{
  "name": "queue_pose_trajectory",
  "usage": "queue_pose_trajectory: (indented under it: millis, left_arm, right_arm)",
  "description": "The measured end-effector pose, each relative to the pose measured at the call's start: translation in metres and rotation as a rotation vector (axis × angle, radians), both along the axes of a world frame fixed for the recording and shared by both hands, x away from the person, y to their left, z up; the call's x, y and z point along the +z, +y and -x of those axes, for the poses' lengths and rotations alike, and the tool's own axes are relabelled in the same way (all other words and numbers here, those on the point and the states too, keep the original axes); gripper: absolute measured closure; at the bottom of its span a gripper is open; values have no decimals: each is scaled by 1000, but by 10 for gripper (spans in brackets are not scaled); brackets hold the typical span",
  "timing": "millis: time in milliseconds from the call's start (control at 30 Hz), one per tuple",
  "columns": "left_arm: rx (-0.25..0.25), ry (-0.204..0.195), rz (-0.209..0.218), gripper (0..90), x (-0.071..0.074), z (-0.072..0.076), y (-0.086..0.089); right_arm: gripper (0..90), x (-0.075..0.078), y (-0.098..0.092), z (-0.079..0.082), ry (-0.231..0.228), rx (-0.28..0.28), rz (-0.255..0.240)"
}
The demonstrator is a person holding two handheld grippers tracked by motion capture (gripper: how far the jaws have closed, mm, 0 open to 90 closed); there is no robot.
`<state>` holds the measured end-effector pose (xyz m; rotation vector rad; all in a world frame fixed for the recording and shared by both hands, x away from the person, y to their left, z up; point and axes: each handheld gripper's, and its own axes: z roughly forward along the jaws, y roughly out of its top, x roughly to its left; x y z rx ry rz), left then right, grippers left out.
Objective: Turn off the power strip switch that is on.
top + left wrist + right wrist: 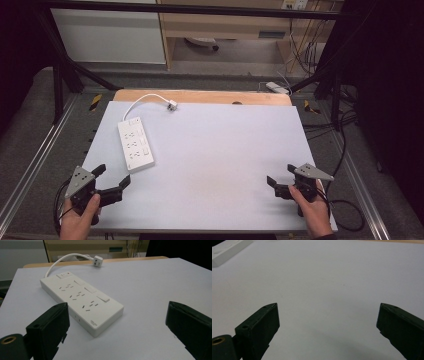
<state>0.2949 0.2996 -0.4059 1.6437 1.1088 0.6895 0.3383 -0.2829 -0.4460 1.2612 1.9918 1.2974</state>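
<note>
Room: grey floor around the table, a pale wooden cabinet [225, 25] at the back with dark cables hanging at its right, black frame bars overhead and at both sides; the far corners are too dark to make out.
Table: a wide, matte, pale lilac-white sheet [225, 165] covers it, smooth and flat; a strip of light wooden tabletop [200, 96] shows along the far edge.
Power strip: a white rectangular plastic power strip [135, 144] lies flat on the left part of the sheet, long axis running away from the person; the left gripper view shows three rows of sockets, each with a raised flat rocker beside it, and a small printed mark on the near end that is too small to read.
Cord: a short white rounded cable [145, 99] loops from the strip's far end to a white plug [172, 105] resting at the sheet's far edge.
Left gripper: a black two-jaw tool with a grey triangular plate [111, 179], held in a hand at the near left corner, jaws spread wide and empty, just short of the strip's near end.
Right gripper: a matching black tool [280, 178], held at the near right edge, jaws parted and empty over bare sheet; well apart from the strip, whose corner is cut off at the top left of the right gripper view.
</note>
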Motion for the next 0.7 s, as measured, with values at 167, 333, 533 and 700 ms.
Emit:
queue_pose_trajectory:
  millis: [167,333,533,700]
  left_arm:
    - [-5,-15,3,57,1,1,-2]
    - [0,-13,4,59,1,0,-4]
    - [5,-24,19,65,2,-1,-3]
    - [-5,-31,10,67,4,1,-3]
  right_arm:
    - [49,0,4,0,-6,19,17]
    - [48,2,8,-2,-7,28,19]
    - [47,2,9,-2,-6,29,22]
    - [47,3,9,-1,-12,30,32]
